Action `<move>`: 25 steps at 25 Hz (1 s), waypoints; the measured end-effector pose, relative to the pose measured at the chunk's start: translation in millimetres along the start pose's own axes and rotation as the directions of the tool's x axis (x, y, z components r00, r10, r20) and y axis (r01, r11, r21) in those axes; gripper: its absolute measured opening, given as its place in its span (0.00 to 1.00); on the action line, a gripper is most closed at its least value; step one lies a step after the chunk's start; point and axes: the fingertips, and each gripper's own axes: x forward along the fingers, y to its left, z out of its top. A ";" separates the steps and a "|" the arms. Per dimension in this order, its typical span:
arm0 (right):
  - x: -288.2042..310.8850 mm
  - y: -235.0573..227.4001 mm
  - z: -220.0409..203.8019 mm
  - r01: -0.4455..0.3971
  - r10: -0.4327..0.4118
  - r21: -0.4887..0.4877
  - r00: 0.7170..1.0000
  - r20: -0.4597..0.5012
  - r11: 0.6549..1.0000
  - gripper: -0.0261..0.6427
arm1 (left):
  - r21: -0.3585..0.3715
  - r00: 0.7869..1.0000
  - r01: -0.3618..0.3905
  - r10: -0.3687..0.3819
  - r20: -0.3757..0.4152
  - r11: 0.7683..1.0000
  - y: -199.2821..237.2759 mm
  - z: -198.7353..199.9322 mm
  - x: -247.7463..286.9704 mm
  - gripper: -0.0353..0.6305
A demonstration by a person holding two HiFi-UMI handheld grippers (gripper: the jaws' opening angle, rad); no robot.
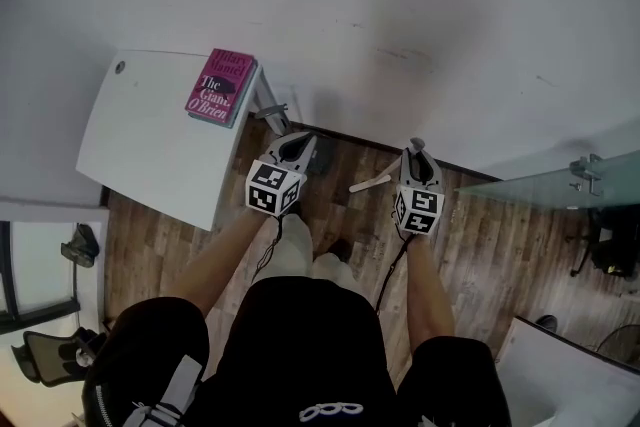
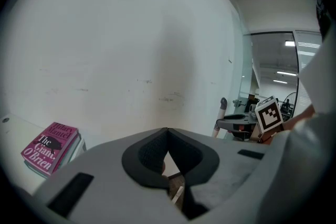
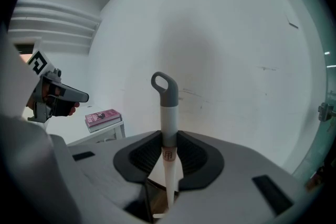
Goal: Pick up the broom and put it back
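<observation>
Advice for setting it back: hold the right hand-held gripper [image 3: 169, 139] clenched on the broom [image 3: 164, 94] until its lower end meets the wooden floor [image 1: 470, 235], then lean it on the white wall [image 1: 400, 15] (the left hand-held gripper [image 2: 167, 132], jaws together on nothing, could steady it). The broom stands before the wall, near upright, grey loop end uppermost, pale shaft running down; its head is out of view.
</observation>
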 end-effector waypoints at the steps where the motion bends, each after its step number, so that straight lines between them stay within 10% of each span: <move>1: 5.6 0.4 -2.6 0.001 -0.001 -0.002 1.000 -0.006 1.000 0.19 | -0.006 1.000 0.005 -0.005 -0.007 1.000 5.1 -1.2 5.0 0.08; 25: 130.6 34.6 -55.8 0.069 -0.064 0.031 0.989 -0.133 0.997 0.19 | -0.042 0.991 0.063 -0.068 -0.117 0.997 94.6 -40.1 77.3 0.08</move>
